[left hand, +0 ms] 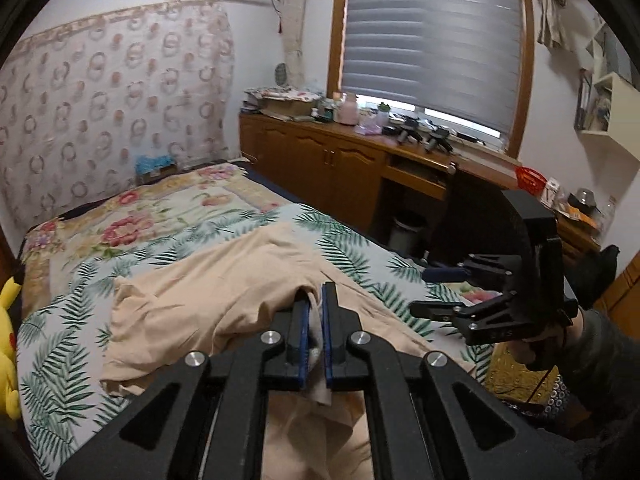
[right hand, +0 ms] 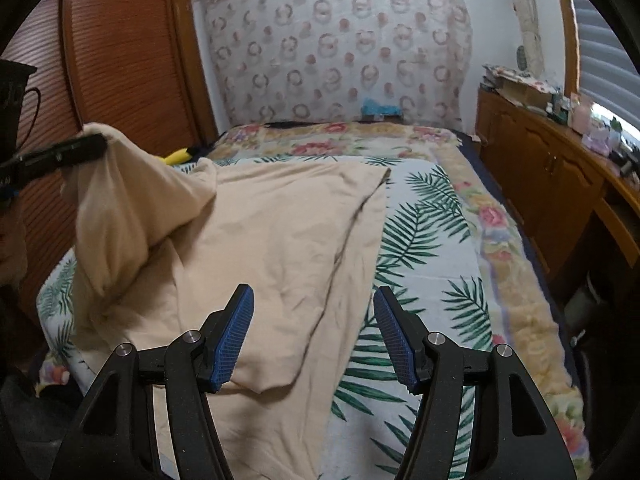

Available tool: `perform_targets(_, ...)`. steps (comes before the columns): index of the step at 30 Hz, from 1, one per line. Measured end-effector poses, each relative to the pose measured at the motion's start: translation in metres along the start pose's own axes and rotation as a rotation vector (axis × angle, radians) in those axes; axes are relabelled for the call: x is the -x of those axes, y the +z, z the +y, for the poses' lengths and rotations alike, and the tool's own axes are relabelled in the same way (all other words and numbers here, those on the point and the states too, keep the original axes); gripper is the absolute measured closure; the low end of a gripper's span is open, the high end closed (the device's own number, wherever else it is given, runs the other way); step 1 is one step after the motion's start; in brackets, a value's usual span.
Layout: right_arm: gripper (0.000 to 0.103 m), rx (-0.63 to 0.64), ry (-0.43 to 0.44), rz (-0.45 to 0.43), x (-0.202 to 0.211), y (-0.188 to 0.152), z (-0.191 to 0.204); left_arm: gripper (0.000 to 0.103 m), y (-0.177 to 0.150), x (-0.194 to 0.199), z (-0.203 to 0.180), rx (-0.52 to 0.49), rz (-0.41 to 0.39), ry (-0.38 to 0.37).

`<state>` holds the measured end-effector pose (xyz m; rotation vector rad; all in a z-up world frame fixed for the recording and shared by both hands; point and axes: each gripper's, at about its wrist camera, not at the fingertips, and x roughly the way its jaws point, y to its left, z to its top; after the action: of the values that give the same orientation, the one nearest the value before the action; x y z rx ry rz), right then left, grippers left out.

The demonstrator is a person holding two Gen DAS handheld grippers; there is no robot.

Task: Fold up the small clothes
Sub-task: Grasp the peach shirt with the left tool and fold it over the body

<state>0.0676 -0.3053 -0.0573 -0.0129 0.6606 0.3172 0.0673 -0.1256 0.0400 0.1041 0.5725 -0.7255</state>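
Right now your left tool is clamped on a lifted corner of the beige cloth w/ the rest flat on the bed, while your right tool hangs open over its right edge, nearer the free near corner.

1. The garment is plain pale peach-beige.
2. The bed sheet is white with green fern leaves.
3. The blanket beneath it is cream-yellow with pink and red flowers.
4. The wall hanging is whitish with rings and dots in faded pink.
5. The left hand-held gripper and the right hand-held gripper are black with blue ribbed pads.
6. The plush toy is bright yellow.
7. The counter and wardrobe are reddish-brown wood.
8. The window blind is grey, striped.
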Motion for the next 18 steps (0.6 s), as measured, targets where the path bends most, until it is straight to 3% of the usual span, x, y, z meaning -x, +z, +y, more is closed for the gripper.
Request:
perform_targets(8,0.039,-0.001,0.01,-0.015,0.008,-0.002,-0.001,0.101,0.002,-0.008,-0.025,-0.006,0.041,-0.051)
perform_targets(11,0.039,0.001,0.013,-0.013,0.008,-0.002,0.0,0.097,0.0,-0.015,-0.032,-0.023,0.055,-0.03)
perform_targets(16,0.039,0.002,0.019,-0.004,0.005,-0.001,0.002,0.064,-0.008,-0.008,-0.017,-0.003,0.034,-0.004)
perform_targets(18,0.039,0.002,0.026,0.0,0.003,-0.001,0.004,0.06,-0.012,0.001,-0.01,0.011,0.017,0.024)
